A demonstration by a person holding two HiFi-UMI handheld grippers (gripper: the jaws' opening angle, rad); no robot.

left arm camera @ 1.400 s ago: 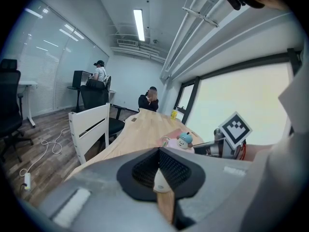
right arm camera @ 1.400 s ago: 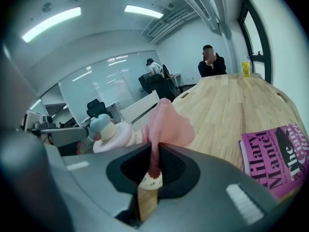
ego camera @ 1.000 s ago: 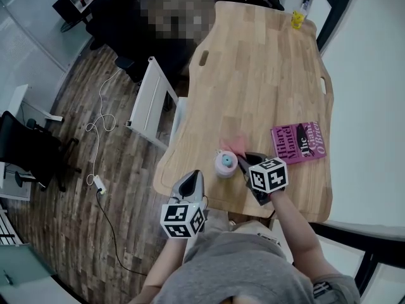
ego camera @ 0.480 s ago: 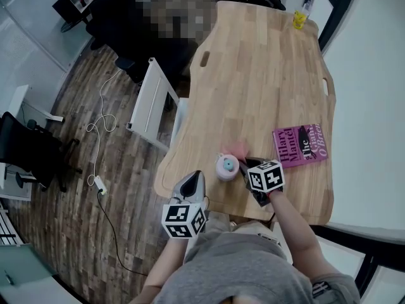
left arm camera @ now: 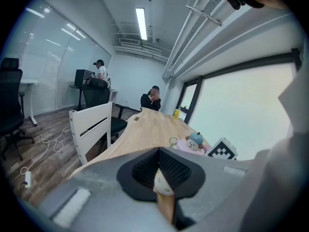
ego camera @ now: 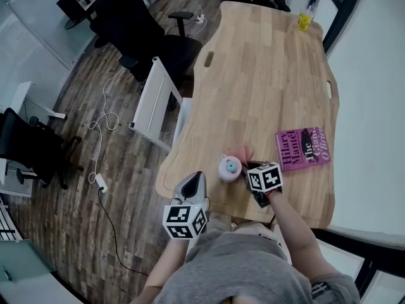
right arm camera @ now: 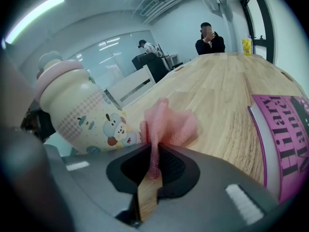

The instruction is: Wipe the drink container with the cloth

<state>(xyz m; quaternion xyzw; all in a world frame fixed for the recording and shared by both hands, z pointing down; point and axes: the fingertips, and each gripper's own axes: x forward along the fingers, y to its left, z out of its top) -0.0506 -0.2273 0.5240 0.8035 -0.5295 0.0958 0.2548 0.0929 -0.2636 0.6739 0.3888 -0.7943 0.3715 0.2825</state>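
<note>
The drink container [ego camera: 228, 168] is a cream bottle with cartoon prints and a pink lid with a small blue figure; it stands upright near the table's front edge. The right gripper view shows the container [right arm camera: 79, 110] close on the left. My right gripper [ego camera: 246, 166] is shut on a pink mesh cloth [ego camera: 243, 154], and the cloth [right arm camera: 166, 124] bunches against the bottle's side beyond the right gripper [right arm camera: 154, 161]. My left gripper [ego camera: 195, 176] hangs off the table's front-left edge, jaws together, nothing seen held. The left gripper [left arm camera: 159, 170] faces the container [left arm camera: 193, 143].
A magenta book [ego camera: 303, 145] lies right of the container on the wooden table [ego camera: 266, 75]. A yellow bottle [ego camera: 306, 19] stands at the far end. A white chair [ego camera: 155, 100] and a black office chair [ego camera: 145, 33] stand left of the table. People sit at the far end.
My right gripper with the cloth has shifted slightly left, closer along the container's side. The left gripper has barely moved.
</note>
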